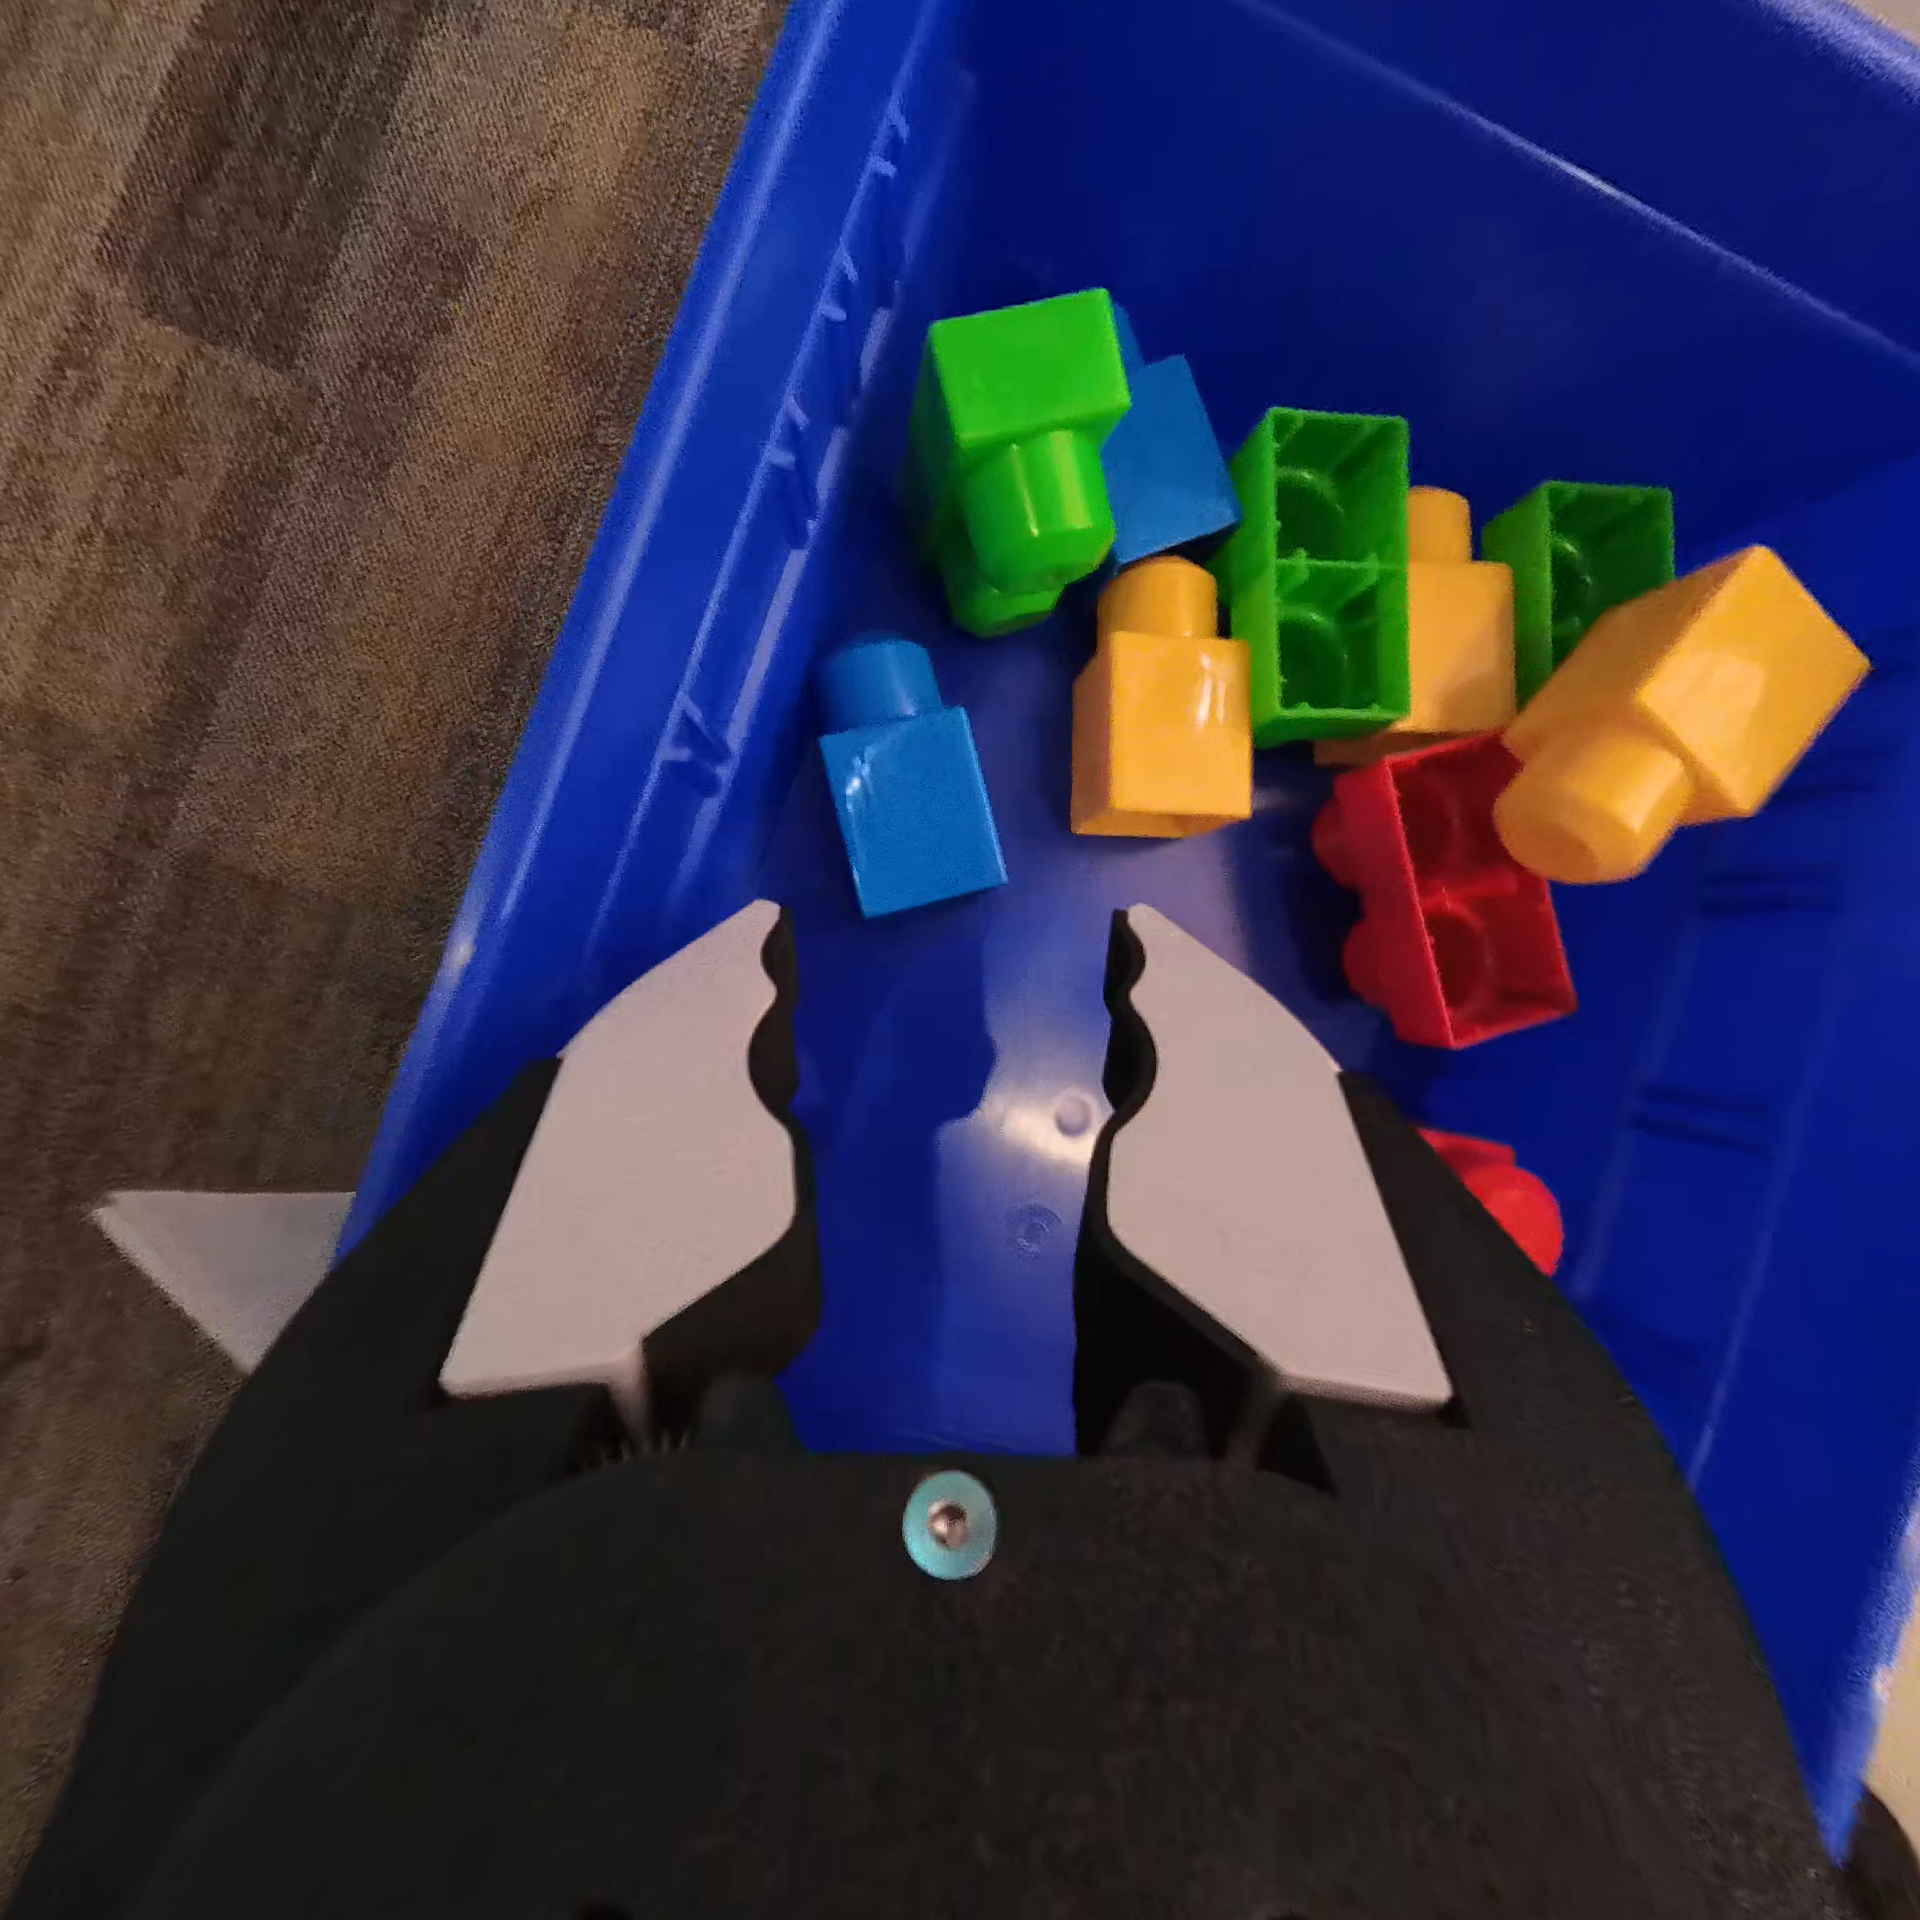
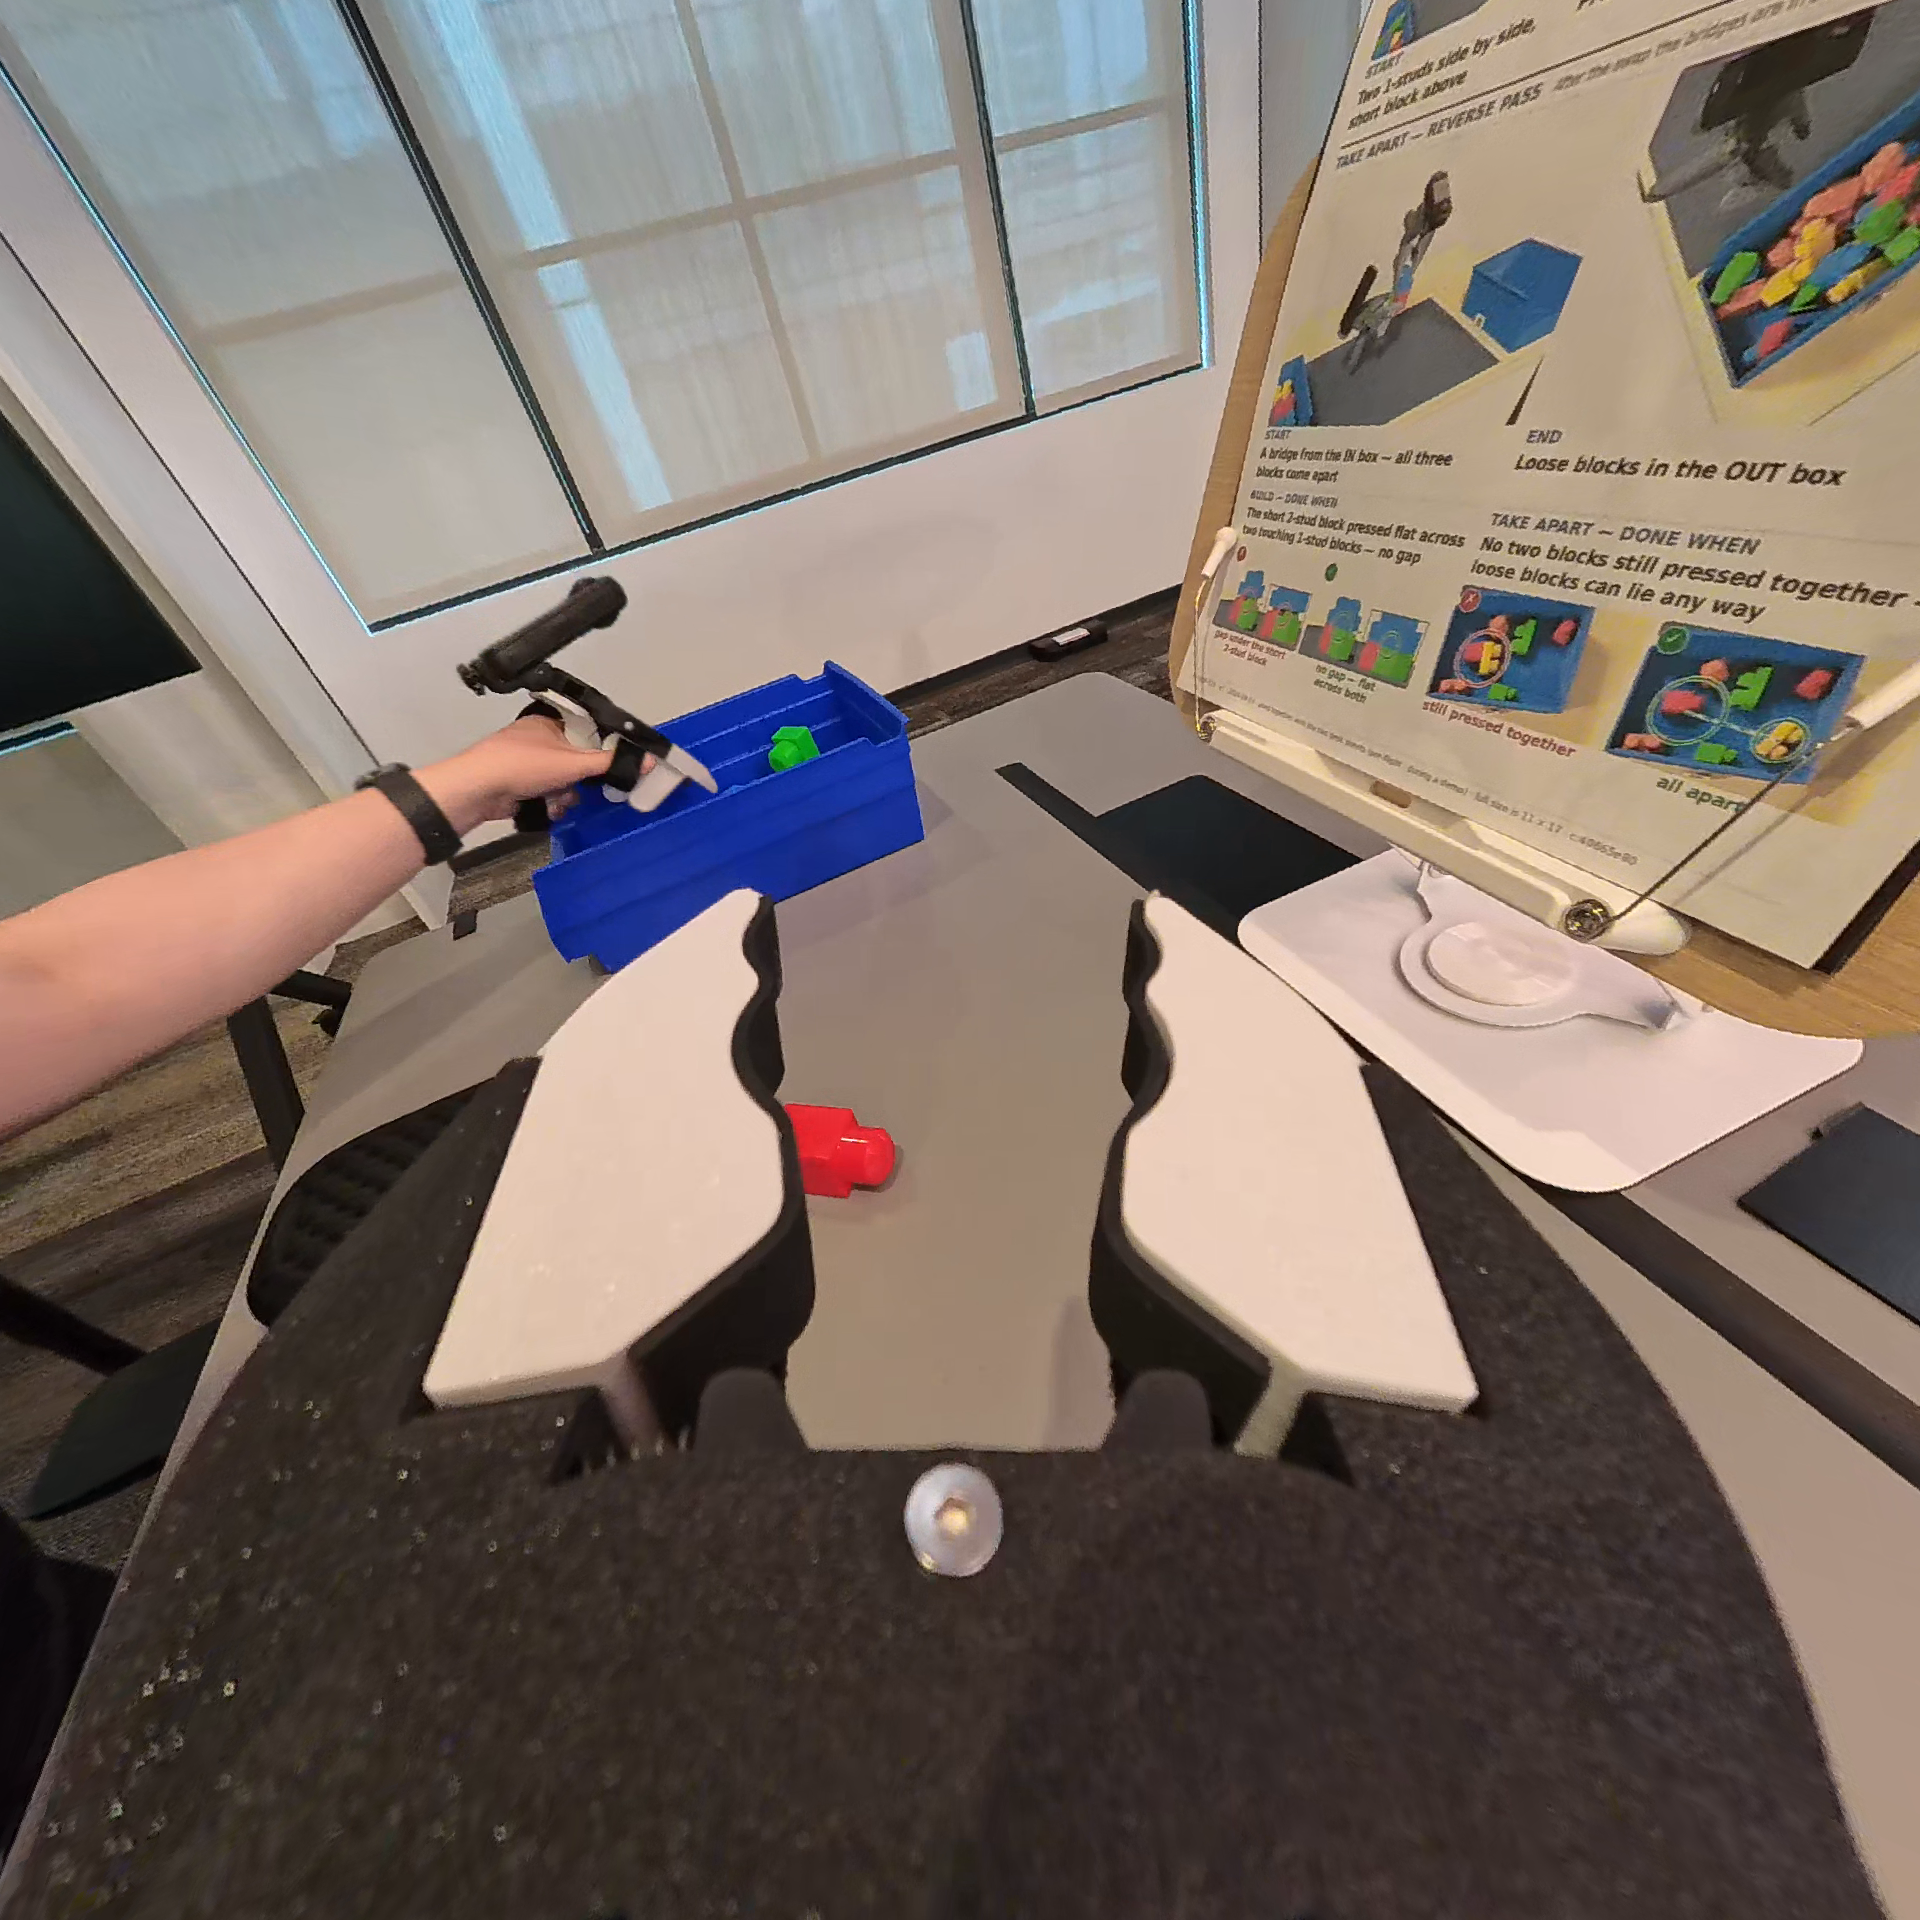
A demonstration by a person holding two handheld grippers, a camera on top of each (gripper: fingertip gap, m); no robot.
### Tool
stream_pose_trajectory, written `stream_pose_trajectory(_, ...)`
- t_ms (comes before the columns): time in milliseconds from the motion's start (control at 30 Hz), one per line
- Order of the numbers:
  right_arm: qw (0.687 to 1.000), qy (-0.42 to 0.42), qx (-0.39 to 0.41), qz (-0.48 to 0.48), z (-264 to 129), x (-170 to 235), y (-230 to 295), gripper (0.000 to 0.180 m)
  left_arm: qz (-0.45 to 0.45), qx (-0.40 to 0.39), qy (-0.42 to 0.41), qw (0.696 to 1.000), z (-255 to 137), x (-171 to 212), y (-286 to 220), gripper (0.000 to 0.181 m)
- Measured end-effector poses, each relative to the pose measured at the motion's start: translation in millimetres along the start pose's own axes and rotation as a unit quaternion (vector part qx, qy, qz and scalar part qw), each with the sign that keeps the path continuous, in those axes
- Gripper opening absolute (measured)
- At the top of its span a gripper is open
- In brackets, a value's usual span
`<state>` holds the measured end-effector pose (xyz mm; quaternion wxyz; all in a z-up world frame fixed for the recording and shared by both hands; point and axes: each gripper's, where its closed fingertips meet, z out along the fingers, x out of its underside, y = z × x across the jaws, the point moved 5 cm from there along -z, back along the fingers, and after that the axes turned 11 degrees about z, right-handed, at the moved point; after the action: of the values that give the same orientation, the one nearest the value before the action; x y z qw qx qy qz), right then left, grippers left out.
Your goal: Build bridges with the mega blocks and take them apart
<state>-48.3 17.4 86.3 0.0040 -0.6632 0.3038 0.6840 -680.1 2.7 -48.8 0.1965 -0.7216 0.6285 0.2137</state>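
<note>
Hovering over the blue bin (image 1: 1351, 260), the left claw (image 1: 951, 925) is seen released, with nothing between its fingers. Loose blocks are heaped in the bin, in the upper right of the left wrist view: a blue block (image 1: 914, 790) nearest the claw, a yellow block (image 1: 1164, 717) beside it, green blocks (image 1: 1013, 457) behind, and a red block (image 1: 1455, 894) at the right, lying with its hollow side up. The right claw (image 2: 951, 925) is also released and empty; a single red block (image 2: 836, 1148) is lying on its side on the grey surface (image 2: 956, 935), low between the fingers, near the left one.

The blocks are judged to be light, stiff, hollow plastic with smooth, rather slippery walls, not fragile. Hold is best taken across two flat opposite sides of the body, not on the round stud, from which the fingers could slide. The blue block, lying apart from the heap, seems the easiest to be taken.

The surface is flat and plain. At the right of the right wrist view an instruction board (image 2: 1558, 416) is standing on a white stand (image 2: 1558, 1039); large windows (image 2: 727, 260) fill the upper left, and carpet (image 1: 260, 520) is seen beside the bin.
</note>
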Motion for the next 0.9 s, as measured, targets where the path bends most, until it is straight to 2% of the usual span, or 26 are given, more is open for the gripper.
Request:
stream_pose_trajectory(133, 1.0, -0.002, -0.002, 0.004, -3.7, -0.6, -2.3, 0.063, 0.007, -0.054, 0.003, 0.999, 11.4, -5.6, 6.0, 0.057)
stream_pose_trajectory(333, 1.0, -0.012, 0.005, 0.011, -12.5, -2.7, -8.3, 0.063, -0.005, -0.057, 0.032, 0.998, 32.4, -9.1, -0.2, 0.06)
stream_pose_trajectory(500, 1.0, -0.017, 0.01, 0.01, -17.5, -4.7, -10.3, 0.063, 0.006, -0.074, 0.061, 0.995, 45.2, -7.1, 0.6, 0.053)
stream_pose_trajectory(567, 1.0, -0.018, 0.011, 0.008, -18.7, -5.3, -10.5, 0.063, 0.009, -0.073, 0.061, 0.995, 49.3, -5.6, 1.7, 0.039)
stream_pose_trajectory(600, 1.0, -0.019, 0.01, 0.008, -19.2, -5.6, -10.3, 0.063, 0.008, -0.071, 0.058, 0.996, 51.2, -4.7, 2.2, 0.038)
stream_pose_trajectory(767, 1.0, -0.023, 0.011, 0.008, -22.4, -6.7, -11.1, 0.063, 0.015, -0.042, 0.008, 0.999, 43.0, -8.1, -1.1, 0.037)
stream_pose_trajectory(900, 0.999, -0.028, 0.014, 0.009, -25.0, -8.2, -12.7, 0.063, 0.027, -0.003, -0.09, 0.996, 2.6, -24.5, -19.2, 0.037)
